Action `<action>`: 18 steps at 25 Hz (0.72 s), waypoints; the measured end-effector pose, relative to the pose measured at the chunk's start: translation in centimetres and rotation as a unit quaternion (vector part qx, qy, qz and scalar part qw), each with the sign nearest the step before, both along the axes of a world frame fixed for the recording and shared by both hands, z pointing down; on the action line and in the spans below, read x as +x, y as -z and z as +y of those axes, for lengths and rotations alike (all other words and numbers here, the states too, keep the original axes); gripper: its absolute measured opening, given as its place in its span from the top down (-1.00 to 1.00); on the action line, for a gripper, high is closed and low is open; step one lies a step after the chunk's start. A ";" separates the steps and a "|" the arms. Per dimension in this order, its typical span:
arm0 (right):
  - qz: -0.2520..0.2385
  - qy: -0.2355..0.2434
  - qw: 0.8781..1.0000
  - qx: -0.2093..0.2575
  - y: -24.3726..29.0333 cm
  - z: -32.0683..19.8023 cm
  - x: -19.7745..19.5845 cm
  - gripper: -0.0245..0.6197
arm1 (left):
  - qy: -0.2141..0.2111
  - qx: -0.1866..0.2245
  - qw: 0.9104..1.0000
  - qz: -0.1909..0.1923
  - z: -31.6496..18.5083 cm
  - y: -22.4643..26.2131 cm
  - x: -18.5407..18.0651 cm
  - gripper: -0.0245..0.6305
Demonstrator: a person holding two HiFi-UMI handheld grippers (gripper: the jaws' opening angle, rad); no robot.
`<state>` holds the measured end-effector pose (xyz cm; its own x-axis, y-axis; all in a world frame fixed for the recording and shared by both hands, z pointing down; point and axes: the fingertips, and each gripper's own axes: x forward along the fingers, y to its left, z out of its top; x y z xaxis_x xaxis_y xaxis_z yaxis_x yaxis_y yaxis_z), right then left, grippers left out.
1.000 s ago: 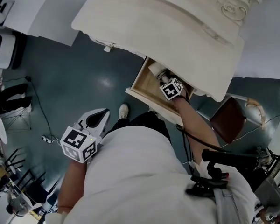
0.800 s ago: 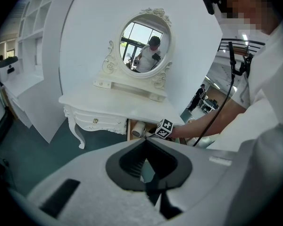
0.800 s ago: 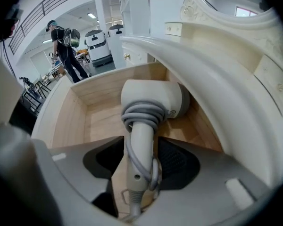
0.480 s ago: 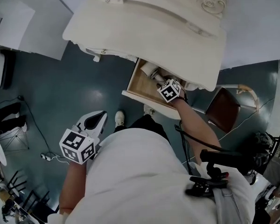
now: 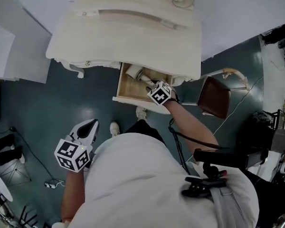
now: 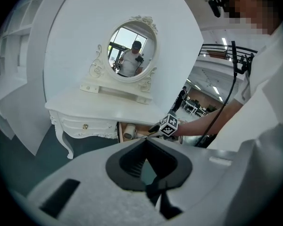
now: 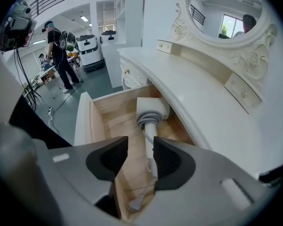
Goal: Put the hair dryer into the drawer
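Plainly our right tongs [image 7: 140,147], jaws apart, empty and just narrowing, hung above the white plastic hair dryer [image 7: 150,119], which lay twelve-to-six in the open wooden drawer [image 7: 114,124]; our left tongs [image 6: 145,140] stayed out of it, shut and farther off.

No lettering, brand, number or sign is legible on the hair dryer [image 7: 151,110], the drawer [image 7: 83,121], the table [image 7: 193,86] or anything else in the room.

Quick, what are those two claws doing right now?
Left gripper: closed, empty.
Right gripper: open, jaws just narrowed, nothing between them; the hair dryer lies in the drawer below.
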<state>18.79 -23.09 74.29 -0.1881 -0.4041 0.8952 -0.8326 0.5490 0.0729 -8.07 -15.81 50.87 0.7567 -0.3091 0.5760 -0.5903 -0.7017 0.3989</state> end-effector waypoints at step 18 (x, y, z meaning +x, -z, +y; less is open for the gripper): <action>-0.032 -0.081 0.994 0.068 7.0 6.7 -5.2 0.92 | -0.076 0.027 0.997 0.021 1.8 0.3 -2.4 0.92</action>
